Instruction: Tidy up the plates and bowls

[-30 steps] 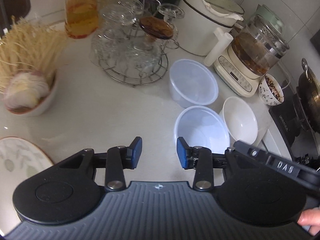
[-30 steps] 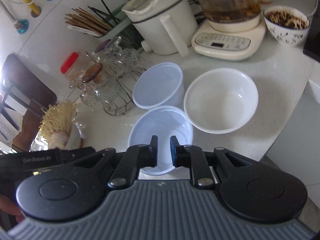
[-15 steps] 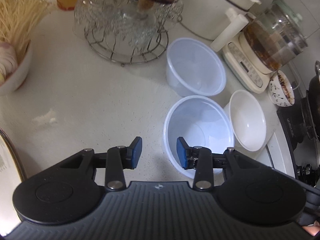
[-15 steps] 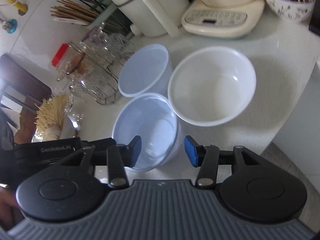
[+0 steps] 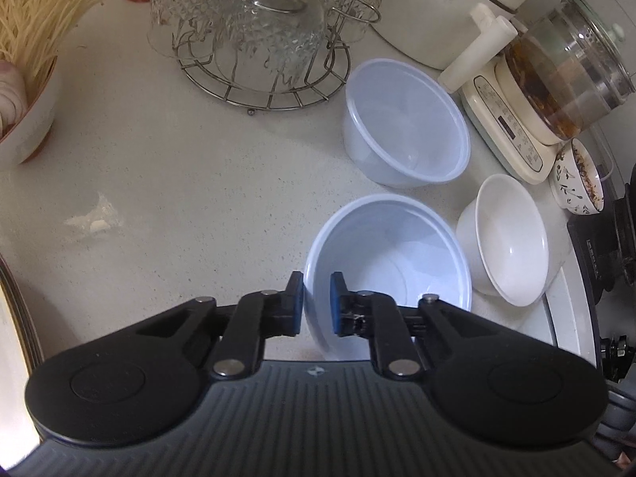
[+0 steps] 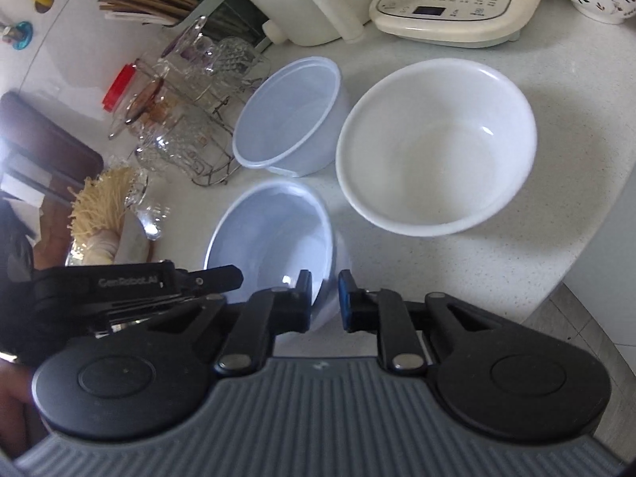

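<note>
A: Where is the near translucent bluish plastic bowl (image 5: 391, 262) held?

B: Its rim is pinched on two sides. The left tool (image 5: 317, 304) is closed on the near-left rim wall, one pad outside and one inside; the right tool (image 6: 324, 301) is likewise clamped on the near-right rim. The bowl sits directly ahead of both tools on the speckled white desk (image 5: 179, 183).

A: How should the step be done well?

B: Judged from this, the bowl is to be nested into the second translucent plastic bowl (image 5: 405, 127), seen further ahead. Both grips should be kept even so the thin wall is not buckled. The bowl should be lifted level, and the white ceramic bowl (image 6: 435, 147), just right of it, should be cleared before it is lowered squarely in.
</note>
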Available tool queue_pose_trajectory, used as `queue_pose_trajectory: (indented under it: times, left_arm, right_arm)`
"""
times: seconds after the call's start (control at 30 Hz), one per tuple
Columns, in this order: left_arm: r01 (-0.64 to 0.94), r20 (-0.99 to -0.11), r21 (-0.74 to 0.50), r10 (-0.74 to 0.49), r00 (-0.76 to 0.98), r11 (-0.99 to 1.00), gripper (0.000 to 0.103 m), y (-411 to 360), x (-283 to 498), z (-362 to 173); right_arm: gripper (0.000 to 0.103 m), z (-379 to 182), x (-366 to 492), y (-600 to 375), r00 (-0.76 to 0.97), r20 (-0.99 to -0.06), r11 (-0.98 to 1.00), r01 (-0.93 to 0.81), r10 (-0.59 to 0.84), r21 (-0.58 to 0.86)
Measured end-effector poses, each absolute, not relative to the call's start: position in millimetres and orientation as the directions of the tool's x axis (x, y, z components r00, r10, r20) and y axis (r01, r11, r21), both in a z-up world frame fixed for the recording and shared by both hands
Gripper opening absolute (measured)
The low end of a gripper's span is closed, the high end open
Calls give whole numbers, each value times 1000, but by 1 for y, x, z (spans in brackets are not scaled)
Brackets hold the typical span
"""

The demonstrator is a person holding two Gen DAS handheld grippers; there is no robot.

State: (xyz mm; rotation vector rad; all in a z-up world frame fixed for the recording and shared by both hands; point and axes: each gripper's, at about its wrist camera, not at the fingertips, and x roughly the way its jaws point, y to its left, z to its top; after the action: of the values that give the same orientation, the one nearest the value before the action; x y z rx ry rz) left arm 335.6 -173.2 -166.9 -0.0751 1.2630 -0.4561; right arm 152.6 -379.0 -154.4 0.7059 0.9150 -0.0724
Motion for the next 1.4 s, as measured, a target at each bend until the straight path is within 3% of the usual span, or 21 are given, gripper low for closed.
queue_pose_trajectory:
  times: [0.57, 1.4]
  left_arm:
    - [263, -874, -319, -390, 290, 910, 15, -113, 321, -139]
    - [194, -887, -320, -365, 284, 927, 15, -61, 316, -159]
  right_arm:
    - [16, -136, 162, -338, 612, -733, 819, 231, 297, 525]
    - [19, -148, 181, -284, 522, -792, 872, 168, 317, 459]
